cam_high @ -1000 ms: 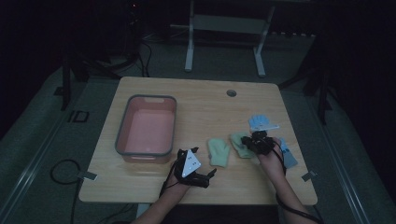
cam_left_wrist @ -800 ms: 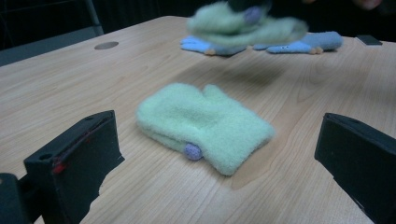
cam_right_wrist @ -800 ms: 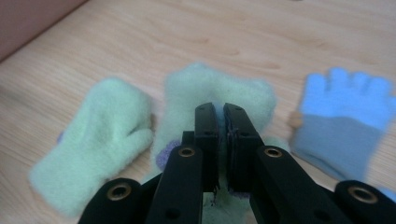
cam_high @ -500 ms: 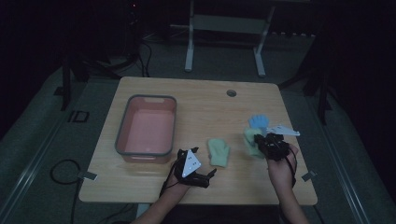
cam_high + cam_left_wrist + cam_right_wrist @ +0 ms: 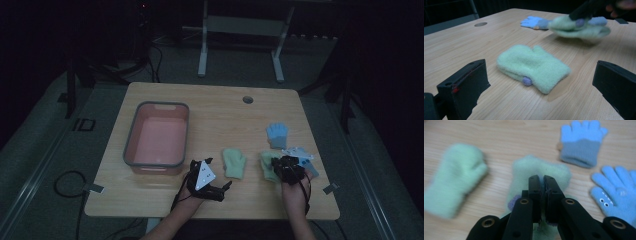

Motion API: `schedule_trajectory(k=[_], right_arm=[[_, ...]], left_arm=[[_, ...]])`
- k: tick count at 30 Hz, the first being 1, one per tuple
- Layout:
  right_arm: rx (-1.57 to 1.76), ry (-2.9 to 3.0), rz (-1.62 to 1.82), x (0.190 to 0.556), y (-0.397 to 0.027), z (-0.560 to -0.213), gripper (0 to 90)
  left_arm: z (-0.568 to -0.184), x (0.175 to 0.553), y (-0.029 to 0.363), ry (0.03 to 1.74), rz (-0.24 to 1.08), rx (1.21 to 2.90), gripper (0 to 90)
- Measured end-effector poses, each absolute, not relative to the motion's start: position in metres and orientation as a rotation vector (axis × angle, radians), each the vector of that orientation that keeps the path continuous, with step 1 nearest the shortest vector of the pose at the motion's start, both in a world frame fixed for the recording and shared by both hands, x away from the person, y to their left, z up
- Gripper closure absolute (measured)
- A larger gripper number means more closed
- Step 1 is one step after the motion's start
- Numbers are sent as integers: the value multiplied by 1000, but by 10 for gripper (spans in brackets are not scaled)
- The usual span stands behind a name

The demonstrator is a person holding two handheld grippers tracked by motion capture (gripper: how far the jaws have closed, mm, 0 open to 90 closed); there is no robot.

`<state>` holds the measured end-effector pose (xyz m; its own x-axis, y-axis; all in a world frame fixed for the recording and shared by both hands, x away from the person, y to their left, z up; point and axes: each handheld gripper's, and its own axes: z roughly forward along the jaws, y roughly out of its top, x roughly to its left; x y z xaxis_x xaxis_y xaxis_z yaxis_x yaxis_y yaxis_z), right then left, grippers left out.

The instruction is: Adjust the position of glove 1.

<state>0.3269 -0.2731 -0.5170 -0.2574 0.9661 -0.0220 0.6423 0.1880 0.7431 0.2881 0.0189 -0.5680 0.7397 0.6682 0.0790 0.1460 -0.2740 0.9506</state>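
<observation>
Two green mittens are in play on the worktop (image 5: 215, 107). The right claw (image 5: 543, 185) has its jaws pinched tight on the held green mitten (image 5: 541, 171), gripping the fabric near its cuff, and in the left gripper view that mitten (image 5: 579, 27) hangs just off the wood with a shadow under it. From the high view it sits at the right claw (image 5: 285, 167), toward the near right part of the worktop. The other green mitten (image 5: 234, 162) lies flat between the two hands, a small purple button on its cuff edge. The left claw (image 5: 539, 82) has its jaws spread wide with nothing in them, looking straight at that flat mitten (image 5: 532, 67); in the high view this claw (image 5: 212, 185) rests near the front edge. Two blue gloves lie apart from each other: the far blue glove (image 5: 582, 142) beyond the held mitten, and the near blue glove (image 5: 617, 192), with little eyes on it, just beside the right claw. A pink tub (image 5: 131, 150) stands on the left.
</observation>
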Motion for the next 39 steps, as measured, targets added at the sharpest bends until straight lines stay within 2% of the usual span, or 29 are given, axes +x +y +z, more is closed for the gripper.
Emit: schedule_trajectory(k=[5, 11, 15, 25, 34, 39], right_arm=[[1508, 1998, 814, 335, -270, -540, 837], [1489, 2040, 820, 339, -273, -547, 681], [1428, 2112, 833, 343, -277, -539, 630], [1216, 2301, 909, 356, -299, -519, 621], [1186, 2361, 862, 354, -304, -531, 639], [1179, 2356, 870, 353, -304, -539, 606]], left_arm=[[-568, 288, 19, 638, 570, 1805, 3], [-568, 288, 19, 629, 560, 1804, 3], [-568, 288, 19, 620, 569, 1811, 3], [-568, 288, 18, 627, 566, 1812, 3], [-568, 287, 17, 621, 580, 1822, 3], [-568, 287, 17, 621, 582, 1819, 3]])
